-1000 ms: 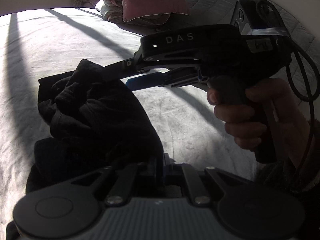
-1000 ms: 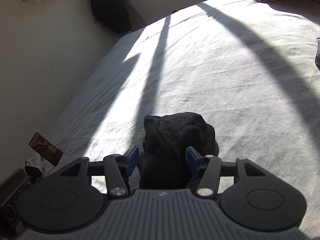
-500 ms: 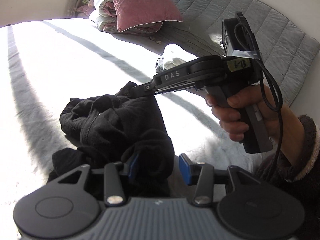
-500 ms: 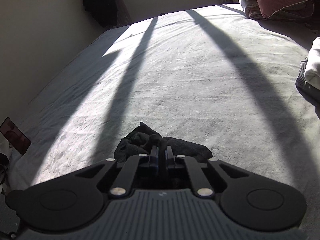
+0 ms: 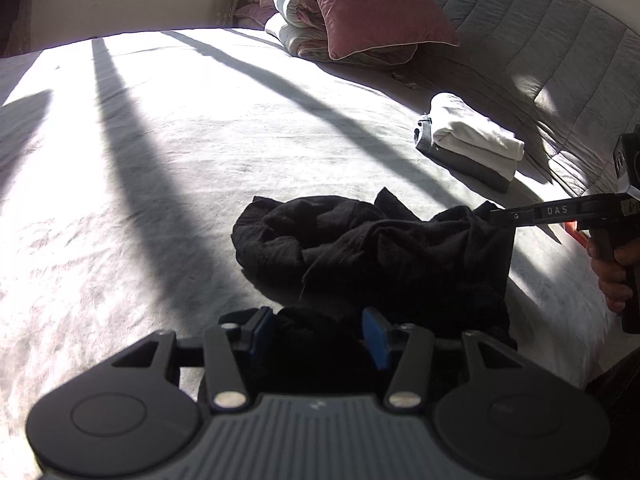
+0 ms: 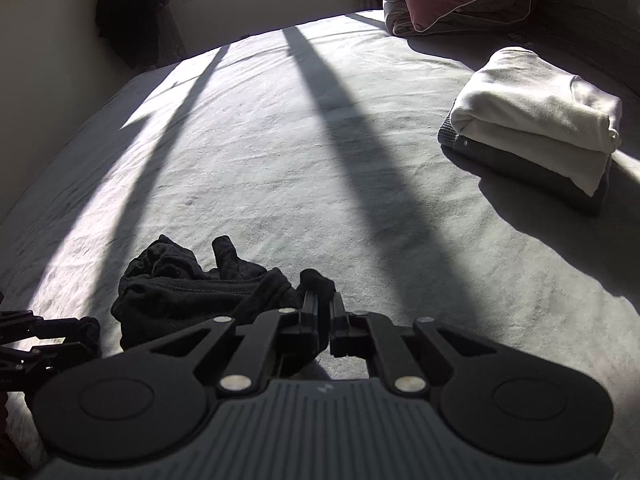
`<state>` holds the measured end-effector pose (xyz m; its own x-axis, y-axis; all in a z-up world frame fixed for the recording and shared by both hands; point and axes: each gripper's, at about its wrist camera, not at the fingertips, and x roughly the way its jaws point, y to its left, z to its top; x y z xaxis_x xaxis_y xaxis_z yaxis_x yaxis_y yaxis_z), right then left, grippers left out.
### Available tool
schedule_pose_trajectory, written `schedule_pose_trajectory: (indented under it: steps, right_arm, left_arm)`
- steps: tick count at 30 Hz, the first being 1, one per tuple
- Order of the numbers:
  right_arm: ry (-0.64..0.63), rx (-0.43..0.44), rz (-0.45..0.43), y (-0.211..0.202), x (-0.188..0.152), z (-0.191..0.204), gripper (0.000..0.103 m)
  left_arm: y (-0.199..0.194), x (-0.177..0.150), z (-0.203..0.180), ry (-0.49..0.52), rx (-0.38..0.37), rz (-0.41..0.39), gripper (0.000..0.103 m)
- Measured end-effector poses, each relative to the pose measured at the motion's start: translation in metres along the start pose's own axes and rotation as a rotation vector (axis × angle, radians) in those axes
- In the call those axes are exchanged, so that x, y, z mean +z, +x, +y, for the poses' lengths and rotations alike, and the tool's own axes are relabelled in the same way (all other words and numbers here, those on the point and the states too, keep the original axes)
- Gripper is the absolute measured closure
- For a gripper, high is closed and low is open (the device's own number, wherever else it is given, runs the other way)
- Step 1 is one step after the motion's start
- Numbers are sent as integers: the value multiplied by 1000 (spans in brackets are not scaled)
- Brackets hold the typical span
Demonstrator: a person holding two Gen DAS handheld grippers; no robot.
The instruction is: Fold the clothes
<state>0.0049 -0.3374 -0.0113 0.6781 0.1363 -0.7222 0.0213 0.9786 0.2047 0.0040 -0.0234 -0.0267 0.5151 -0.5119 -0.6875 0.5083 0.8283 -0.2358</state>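
black garment is a crumpled, soft knit heap on the pale nubbly bed. right gripper is clamped on one bunched corner of it. left gripper is opening, blue pads either side of a fold, not pinching. neat white-and-grey folded stack sits well beyond the garment.

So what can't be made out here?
- Black garment: its type, both views; bunched and dark.
- Left claw: whether its pads touch cloth; shadow hides it.
- Grey item under the white folded cloth: mostly covered.
- Person: only a hand, cut by the left view's edge.
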Motion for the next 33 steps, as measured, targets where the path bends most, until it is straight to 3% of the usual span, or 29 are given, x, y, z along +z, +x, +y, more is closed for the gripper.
schedule_pose_trajectory:
  steps: [10,19,20,22,24,31,33]
  right_arm:
    - [21,-106,26,-7,-14,-31,99]
    - [8,-104,49,-3,-16,-37,99]
    - [6,-103,52,-3,-16,-37,99]
    - [6,-103,57,-1,-16,-37,99]
    - [10,-101,61,0,-17,-37,99]
    - [18,-95,38,-3,-16,-35,99]
    - [16,-91,33,-2,-14,-33,99]
  left_arm:
    - [33,18,5,-71,71,13,53]
    - [60,28,19,-173,136,-10,56]
    - [63,29,19,-189,132,-17,61]
    - [69,30,19,-214,109,-14,93]
    - [71,33,19,-235,112,-23,96]
    - [21,57,29,-306,224,-354,96]
    - [17,61,33,-290,267,-354,92]
